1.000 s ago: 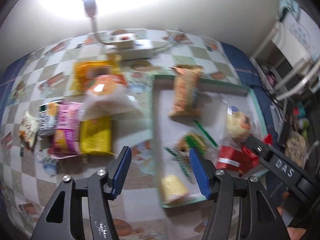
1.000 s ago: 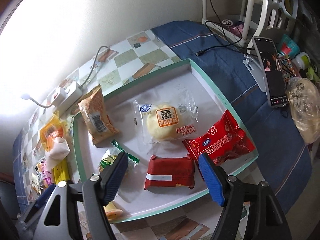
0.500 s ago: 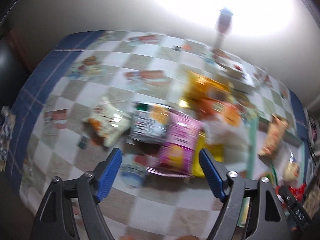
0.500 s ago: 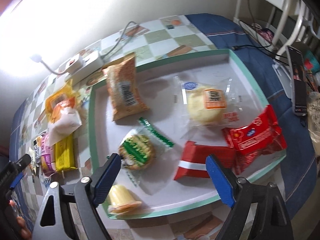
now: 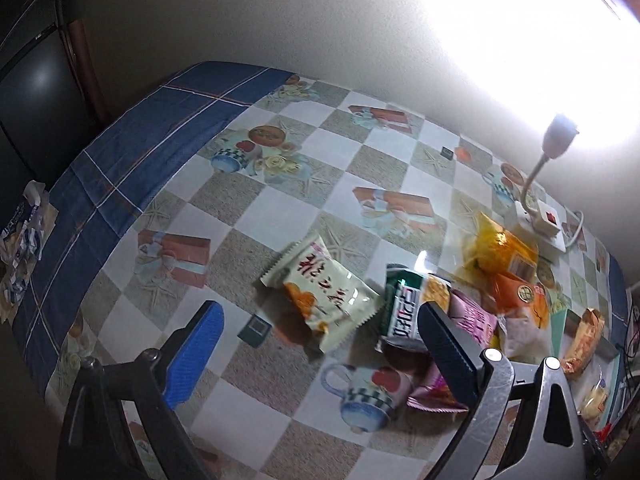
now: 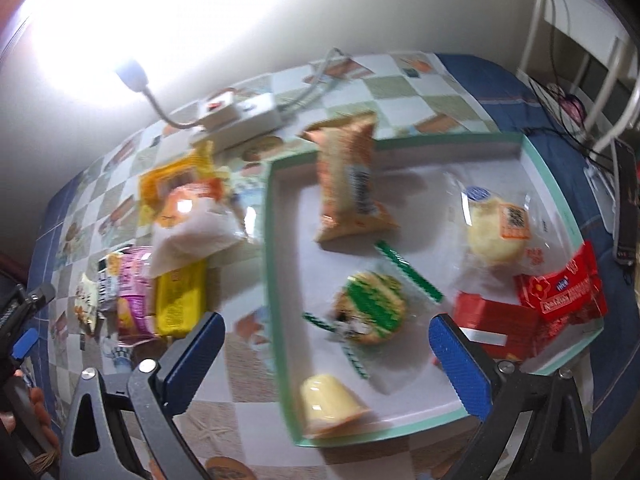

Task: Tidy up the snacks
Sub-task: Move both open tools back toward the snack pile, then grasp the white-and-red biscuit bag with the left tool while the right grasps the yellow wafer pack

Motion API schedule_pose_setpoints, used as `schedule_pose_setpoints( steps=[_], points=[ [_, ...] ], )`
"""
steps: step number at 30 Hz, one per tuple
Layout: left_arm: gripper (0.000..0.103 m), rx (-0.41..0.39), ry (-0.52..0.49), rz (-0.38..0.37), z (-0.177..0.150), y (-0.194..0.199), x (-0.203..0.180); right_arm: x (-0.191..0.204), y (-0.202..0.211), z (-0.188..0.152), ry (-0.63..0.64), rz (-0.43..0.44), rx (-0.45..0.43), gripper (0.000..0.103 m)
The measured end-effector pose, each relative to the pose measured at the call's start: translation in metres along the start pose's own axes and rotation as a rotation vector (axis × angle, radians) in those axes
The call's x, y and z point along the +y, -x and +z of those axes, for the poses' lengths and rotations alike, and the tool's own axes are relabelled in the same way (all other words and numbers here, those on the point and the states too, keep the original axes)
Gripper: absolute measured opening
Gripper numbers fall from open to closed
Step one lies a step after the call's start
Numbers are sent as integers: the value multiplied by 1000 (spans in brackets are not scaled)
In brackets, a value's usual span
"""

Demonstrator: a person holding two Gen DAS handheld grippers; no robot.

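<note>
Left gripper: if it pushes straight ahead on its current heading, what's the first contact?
Probably the cream packet: it lies nearest, between the open fingers of the left gripper, with the green pack just right of it. Depth is unclear; the tablecloth could come first.

I see a checked cloth (image 5: pixel 280 208) with blue border covering the surface. White power strip (image 6: pixel 236 118) sits at the far edge by the wall (image 5: pixel 240 12), gooseneck lamp (image 5: pixel 558 140) plugged into it, glaring bright. Phone (image 6: pixel 626 208) lies on the blue border at right. White rack (image 6: pixel 600 80) stands behind it, with cables. Crumpled paper (image 5: pixel 24 236) at far left.
</note>
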State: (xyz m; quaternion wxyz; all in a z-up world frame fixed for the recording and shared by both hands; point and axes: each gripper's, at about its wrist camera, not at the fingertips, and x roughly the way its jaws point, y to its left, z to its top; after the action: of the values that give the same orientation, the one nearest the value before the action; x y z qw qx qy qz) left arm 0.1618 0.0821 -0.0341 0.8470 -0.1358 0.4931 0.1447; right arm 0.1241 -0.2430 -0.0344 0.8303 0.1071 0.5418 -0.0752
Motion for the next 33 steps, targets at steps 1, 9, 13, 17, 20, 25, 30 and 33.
schedule_pose_setpoints(
  steps=[1,9,13,17,20,25,30,33],
  points=[
    [98,0,5,0,2,-2,4,6,1,2,7,6,-5,103],
    [98,7,76,-23,12,-27,33,63,-3,18,99,50,-12,103],
    [98,12,121,-41,14,-41,45,91,-18,24,157,52,14,103],
    [98,35,141,-50,16,-55,48,101,-40,28,167,25,59,103],
    [98,46,131,-42,17,-65,44,103,-54,29,183,-4,79,103],
    [98,70,105,-39,17,-79,33,107,-71,27,202,-17,109,103],
    [98,98,98,-30,17,-92,29,116,-85,26,239,-29,124,103],
    [98,107,93,-23,17,-96,27,117,-91,28,244,-46,125,103]
  ],
)
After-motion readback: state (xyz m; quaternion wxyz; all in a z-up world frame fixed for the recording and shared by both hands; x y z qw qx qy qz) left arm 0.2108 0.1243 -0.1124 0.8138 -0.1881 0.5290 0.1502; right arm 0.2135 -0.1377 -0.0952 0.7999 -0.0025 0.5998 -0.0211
